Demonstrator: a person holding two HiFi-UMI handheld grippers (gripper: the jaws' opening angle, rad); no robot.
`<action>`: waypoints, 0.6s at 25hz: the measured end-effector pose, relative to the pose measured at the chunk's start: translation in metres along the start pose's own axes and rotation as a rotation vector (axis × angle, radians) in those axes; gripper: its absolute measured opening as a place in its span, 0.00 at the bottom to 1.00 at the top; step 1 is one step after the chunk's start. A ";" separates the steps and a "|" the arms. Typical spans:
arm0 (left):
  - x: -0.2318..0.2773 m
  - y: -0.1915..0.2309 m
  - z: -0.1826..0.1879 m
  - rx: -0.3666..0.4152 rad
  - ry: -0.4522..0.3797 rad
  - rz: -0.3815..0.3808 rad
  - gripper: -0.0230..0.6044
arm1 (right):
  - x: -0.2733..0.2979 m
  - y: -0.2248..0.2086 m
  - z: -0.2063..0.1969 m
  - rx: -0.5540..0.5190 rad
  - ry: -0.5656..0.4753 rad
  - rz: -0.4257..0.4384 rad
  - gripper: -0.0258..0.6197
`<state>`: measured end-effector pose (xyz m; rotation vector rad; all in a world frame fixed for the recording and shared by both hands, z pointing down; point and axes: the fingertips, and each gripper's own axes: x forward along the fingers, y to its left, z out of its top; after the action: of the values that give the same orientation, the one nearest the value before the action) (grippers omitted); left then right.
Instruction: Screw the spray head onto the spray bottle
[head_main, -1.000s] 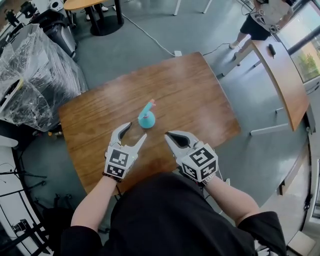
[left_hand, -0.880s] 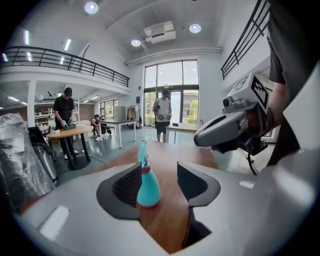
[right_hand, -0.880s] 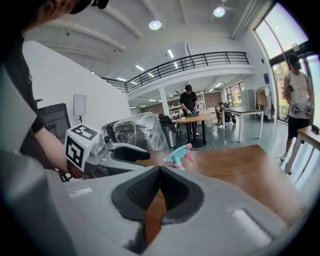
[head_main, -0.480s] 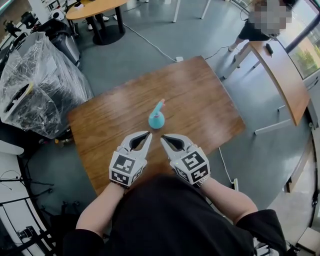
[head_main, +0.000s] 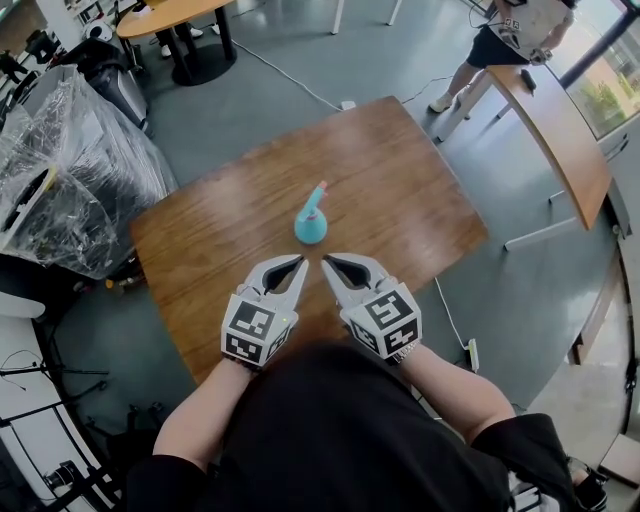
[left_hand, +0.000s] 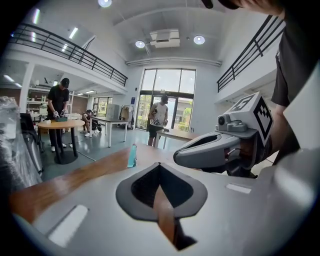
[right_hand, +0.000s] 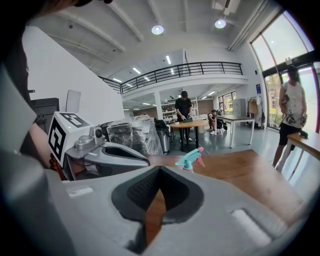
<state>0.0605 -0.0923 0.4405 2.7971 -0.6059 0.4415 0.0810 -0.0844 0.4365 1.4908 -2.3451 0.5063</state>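
A teal spray bottle with its pink-tipped spray head on top stands upright near the middle of the brown wooden table. It also shows in the left gripper view as the bottle and in the right gripper view as the bottle. My left gripper and right gripper sit side by side at the near edge, a short way in front of the bottle and apart from it. Both are shut with nothing between their jaws. Each sees the other: the right gripper, the left gripper.
A plastic-wrapped heap stands left of the table. A round table is at the far left, and a long wooden table with a person beside it at the right. A cable crosses the floor beyond.
The left gripper's jaws have gone from open to shut. Both grippers have drawn together near the table's front edge. The bottle stays where it was.
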 end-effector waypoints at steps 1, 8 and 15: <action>0.000 0.000 0.000 -0.002 0.000 -0.001 0.05 | 0.000 0.000 0.000 0.001 -0.001 -0.002 0.03; 0.003 -0.004 0.001 -0.009 -0.004 -0.005 0.05 | -0.003 -0.003 0.001 -0.003 0.004 -0.009 0.03; 0.005 -0.003 0.001 -0.019 -0.007 0.007 0.05 | -0.003 -0.005 0.001 -0.007 0.011 -0.001 0.03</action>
<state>0.0667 -0.0920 0.4406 2.7802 -0.6182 0.4258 0.0870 -0.0849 0.4350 1.4826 -2.3354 0.5033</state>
